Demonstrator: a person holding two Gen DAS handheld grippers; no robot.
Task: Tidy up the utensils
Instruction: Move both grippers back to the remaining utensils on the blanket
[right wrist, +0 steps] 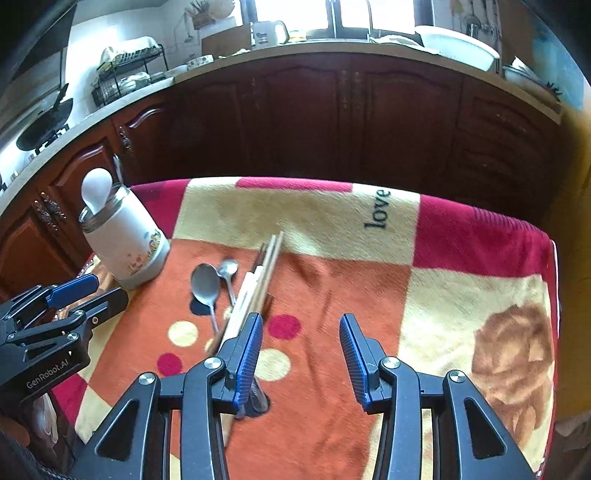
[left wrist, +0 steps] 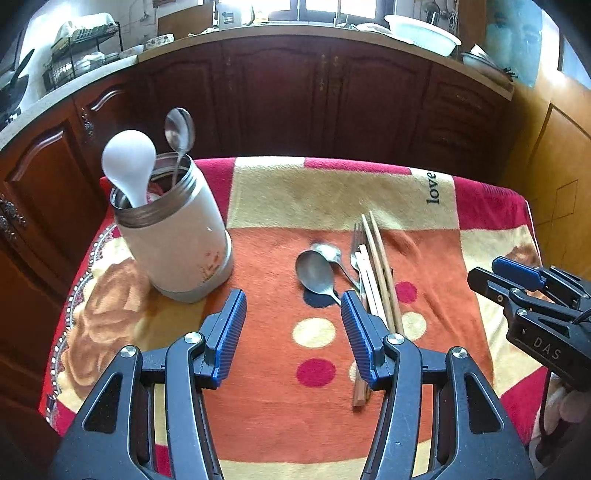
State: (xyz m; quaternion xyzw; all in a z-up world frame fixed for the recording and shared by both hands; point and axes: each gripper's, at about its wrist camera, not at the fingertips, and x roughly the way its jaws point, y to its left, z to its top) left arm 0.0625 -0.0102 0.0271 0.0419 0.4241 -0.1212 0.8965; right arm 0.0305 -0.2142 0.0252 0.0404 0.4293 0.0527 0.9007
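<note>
Standing partly done: white spoon (left wrist: pixel 129 162) and metal spoon (left wrist: pixel 180 129) sitting in the canister (left wrist: pixel 177 236), ahead-left of the left claw (left wrist: pixel 293 317). Lying ahead between both claws, still unsorted: two spoons (left wrist: pixel 317 271), chopsticks (left wrist: pixel 380 269), probably a fork (left wrist: pixel 357 236). Left claw and right claw (right wrist: pixel 301 343) both gaping apart, gripping nothing.

Blown-out daylight from the window (left wrist: pixel 321 7), dim cabinets, fisheye-warped edges

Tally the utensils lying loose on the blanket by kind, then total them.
Metal spoons: 2
Forks: 1, as far as shows
Chopsticks: about 4; the bundle overlaps, so this count is unsure
Total: about 7
</note>
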